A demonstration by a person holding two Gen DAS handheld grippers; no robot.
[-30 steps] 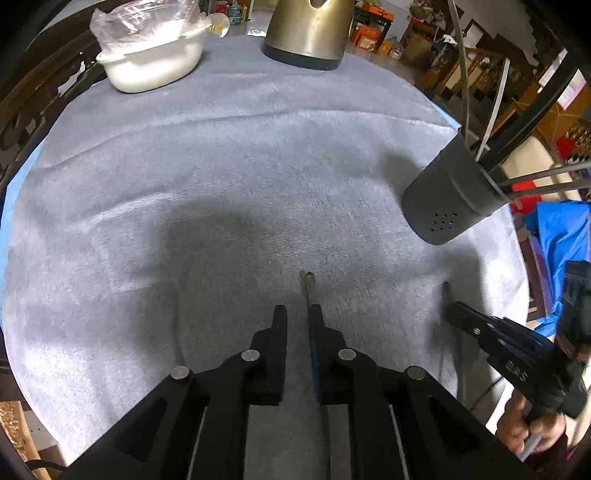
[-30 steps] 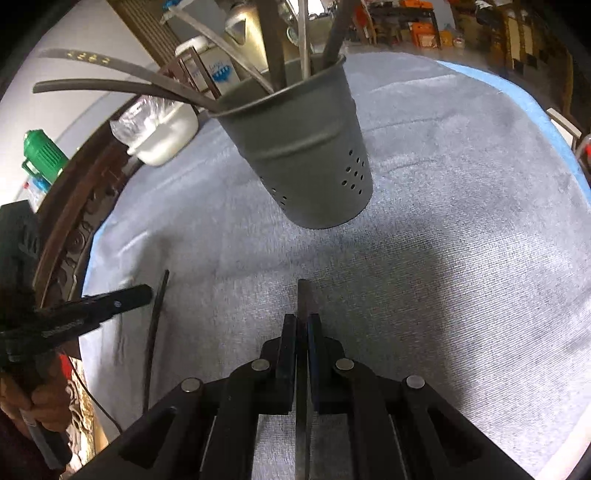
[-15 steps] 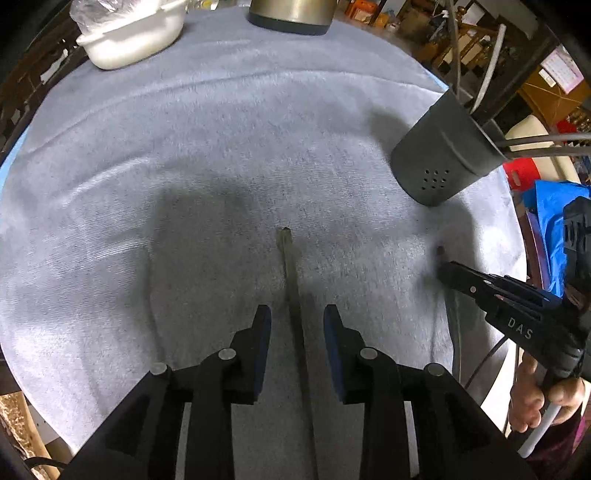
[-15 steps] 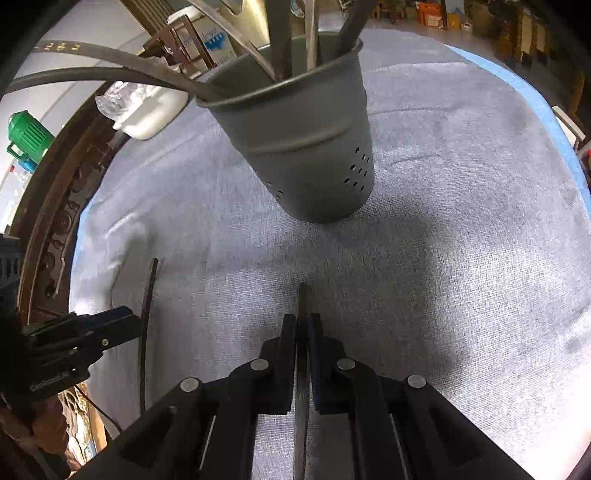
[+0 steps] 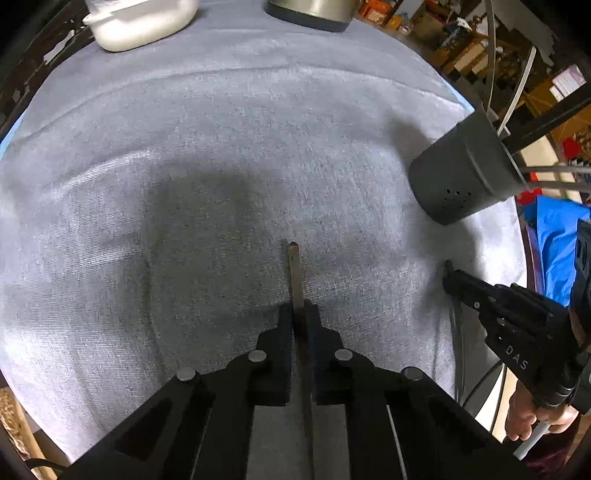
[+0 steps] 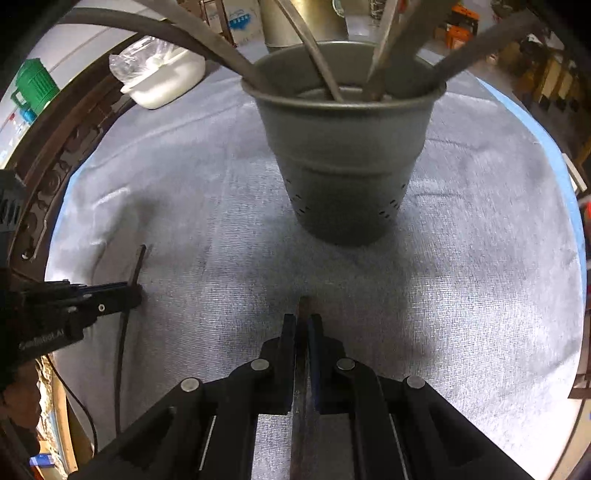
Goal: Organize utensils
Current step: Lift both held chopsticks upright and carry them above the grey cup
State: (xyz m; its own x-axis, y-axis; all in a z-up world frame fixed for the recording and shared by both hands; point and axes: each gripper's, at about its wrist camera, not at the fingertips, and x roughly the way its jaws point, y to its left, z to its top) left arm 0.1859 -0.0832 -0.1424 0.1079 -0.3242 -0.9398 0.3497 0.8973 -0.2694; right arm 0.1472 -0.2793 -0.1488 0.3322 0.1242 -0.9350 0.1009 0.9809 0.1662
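Utensils are clamped in both tools: left tool and right tool (nearer the holder).

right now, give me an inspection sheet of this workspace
surface: round table under a grey woven cloth, blue edge showing.
job's things: grey perforated metal utensil holder upright, several utensils inside; one thin metal utensil in the left gripper, another thin metal utensil in the right.
clutter: white dish with plastic wrap; brass-coloured kettle base.
grippers: left gripper and right gripper each shut on a utensil.
cables: thin dark cable trailing off the cloth's edge.
surroundings: dark carved wooden furniture, cluttered shelves beyond.
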